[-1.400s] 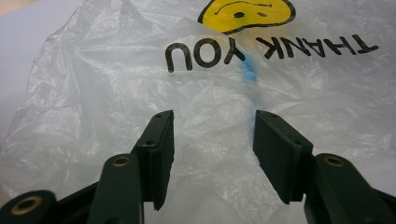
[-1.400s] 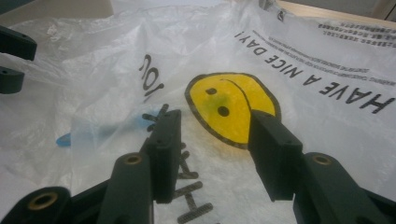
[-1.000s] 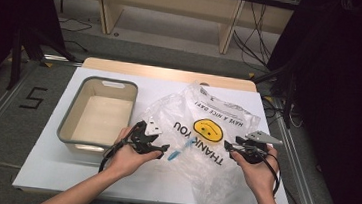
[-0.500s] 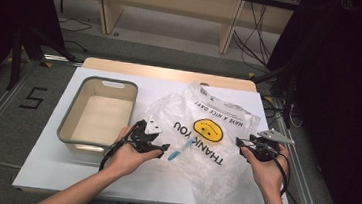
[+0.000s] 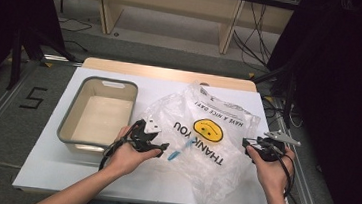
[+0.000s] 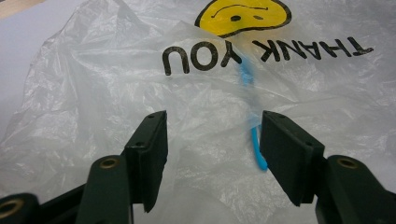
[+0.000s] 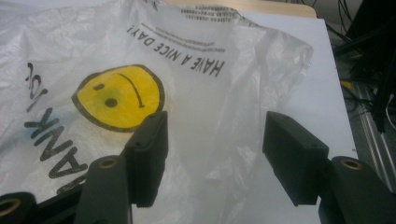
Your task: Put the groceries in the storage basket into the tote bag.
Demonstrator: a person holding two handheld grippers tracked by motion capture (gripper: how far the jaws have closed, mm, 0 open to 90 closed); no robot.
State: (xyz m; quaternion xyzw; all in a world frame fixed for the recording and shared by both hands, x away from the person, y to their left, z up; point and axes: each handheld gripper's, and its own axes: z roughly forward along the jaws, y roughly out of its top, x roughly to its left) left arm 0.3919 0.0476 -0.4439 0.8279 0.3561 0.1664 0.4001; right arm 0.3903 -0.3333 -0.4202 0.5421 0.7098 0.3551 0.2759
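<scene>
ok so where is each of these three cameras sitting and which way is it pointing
High view: fixed above the person's side, looking forward and down on the white table; both forearms, left gripper and right gripper show.
Left gripper view: rides the left gripper, looking along its open jaws at the plastic bag and a blue item inside.
Right gripper view: rides the right gripper, open jaws over the bag's edge.
Shared: all three show the bag's smiley face.

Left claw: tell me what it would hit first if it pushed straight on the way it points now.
Most likely the clear plastic bag: the left claw stands open with crinkled film right ahead of it. A thin blue item inside the bag lies just by one jaw; depth there is unclear.
</scene>
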